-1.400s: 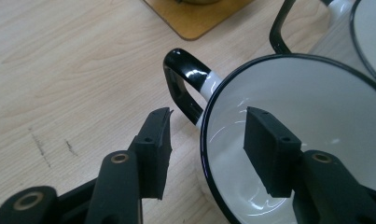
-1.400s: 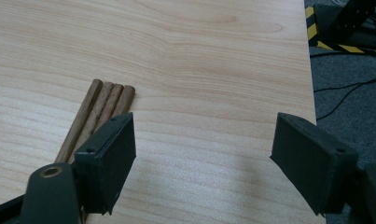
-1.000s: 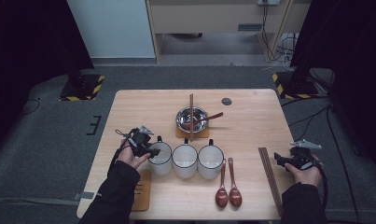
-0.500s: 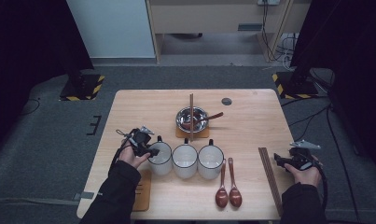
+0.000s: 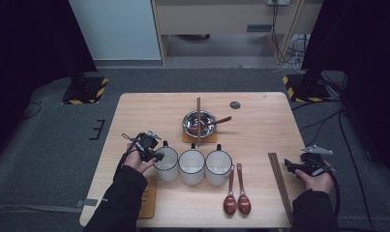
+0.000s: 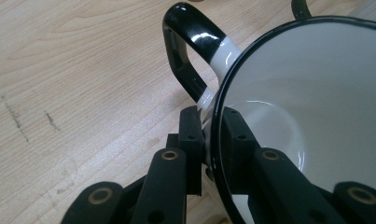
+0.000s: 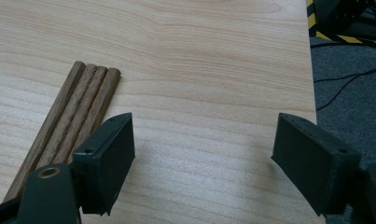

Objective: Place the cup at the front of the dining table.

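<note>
- Left gripper (image 5: 156, 155) has its jaws clamped on the rim of the left mug (image 5: 166, 164), one jaw inside the wall, one outside, right next to the handle (image 6: 188, 51).
- That mug sits on the table (image 5: 149, 111) at the left end of a row of three: middle mug (image 5: 191, 166) and right mug (image 5: 218, 166) are just beside it, all white with black rims.
- Right gripper (image 5: 290, 167) hangs over the table's right edge, jaws spread wide, holding nothing.
- A bundle of chopsticks (image 7: 69, 126) lies flat just beside its left jaw.
- Two wooden spoons (image 5: 236, 195) lie side by side in front of the right mug.
- Behind the mugs there's a steel bowl (image 5: 199, 122) on a coaster, with a spoon and a stick resting in it.
</note>
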`<action>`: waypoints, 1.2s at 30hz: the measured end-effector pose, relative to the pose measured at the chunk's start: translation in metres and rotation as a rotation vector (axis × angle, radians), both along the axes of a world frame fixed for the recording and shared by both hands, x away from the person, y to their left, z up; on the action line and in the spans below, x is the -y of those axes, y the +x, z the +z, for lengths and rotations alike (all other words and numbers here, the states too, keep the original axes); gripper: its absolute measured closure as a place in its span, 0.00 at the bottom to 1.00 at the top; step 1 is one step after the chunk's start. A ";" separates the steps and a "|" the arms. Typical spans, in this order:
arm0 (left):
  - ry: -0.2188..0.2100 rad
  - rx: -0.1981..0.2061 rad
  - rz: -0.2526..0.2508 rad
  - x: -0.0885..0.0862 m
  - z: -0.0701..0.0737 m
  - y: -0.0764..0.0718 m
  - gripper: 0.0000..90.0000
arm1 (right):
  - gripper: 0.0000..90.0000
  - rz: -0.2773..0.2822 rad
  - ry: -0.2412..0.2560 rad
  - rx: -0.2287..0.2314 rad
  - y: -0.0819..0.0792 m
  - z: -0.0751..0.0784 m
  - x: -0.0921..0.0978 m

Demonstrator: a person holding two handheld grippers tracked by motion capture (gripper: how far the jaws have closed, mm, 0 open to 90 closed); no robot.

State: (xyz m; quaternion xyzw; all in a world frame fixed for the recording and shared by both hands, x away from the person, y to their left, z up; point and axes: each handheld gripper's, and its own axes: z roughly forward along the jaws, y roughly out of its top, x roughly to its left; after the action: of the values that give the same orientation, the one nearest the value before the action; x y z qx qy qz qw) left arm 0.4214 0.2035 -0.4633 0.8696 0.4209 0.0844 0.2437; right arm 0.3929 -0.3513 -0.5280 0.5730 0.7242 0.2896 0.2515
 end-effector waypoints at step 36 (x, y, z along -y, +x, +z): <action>0.016 0.023 0.049 -0.009 0.007 -0.006 0.91 | 0.11 0.002 0.038 0.014 0.001 -0.010 0.000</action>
State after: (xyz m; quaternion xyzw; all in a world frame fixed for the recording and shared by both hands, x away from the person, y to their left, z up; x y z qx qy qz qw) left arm 0.4157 0.2124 -0.4567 0.8599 0.4387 0.1037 0.2393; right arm 0.3939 -0.3518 -0.5382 0.5749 0.7174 0.3076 0.2452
